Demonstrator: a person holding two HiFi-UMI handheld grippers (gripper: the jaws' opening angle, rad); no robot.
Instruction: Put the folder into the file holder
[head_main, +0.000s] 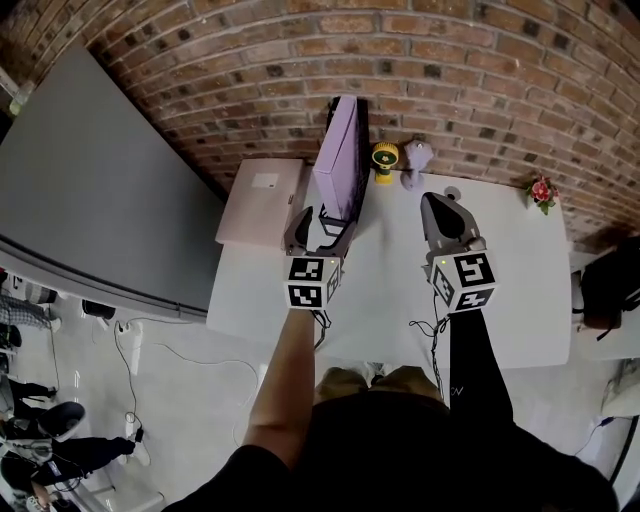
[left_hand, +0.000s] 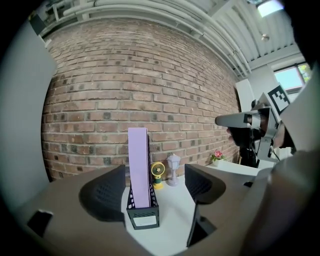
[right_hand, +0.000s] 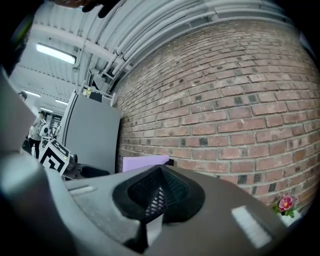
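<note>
The lilac folder (left_hand: 138, 167) stands upright in the black mesh file holder (left_hand: 143, 215), at twelve o'clock from the wide-open, empty fingers (left_hand: 102, 192) of the left gripper (head_main: 322, 230); the right gripper (head_main: 440, 205) is closed, empty.

Through my right gripper (right_hand: 160, 175) camera, its own closed-together jaws block nearly everything ahead. Only the top corner of the purple folder (right_hand: 145, 162) pokes above them, and whatever it stands in is out of sight from there. Low to that gripper's right, the pink flower (right_hand: 286, 204) is clipped by the lens rim.

In the head view, my left gripper (head_main: 322, 230) covers the foot of the file holder (head_main: 362, 140), so from up there I can't tell how the folder sits. Straight ahead of the left gripper, the holder's white label (left_hand: 145, 220) is too small to read. I can't identify the pale figure (head_main: 415, 165) beyond the right gripper. Far to its right, a dark object (head_main: 608, 285) is cut off at the frame edge.
</note>
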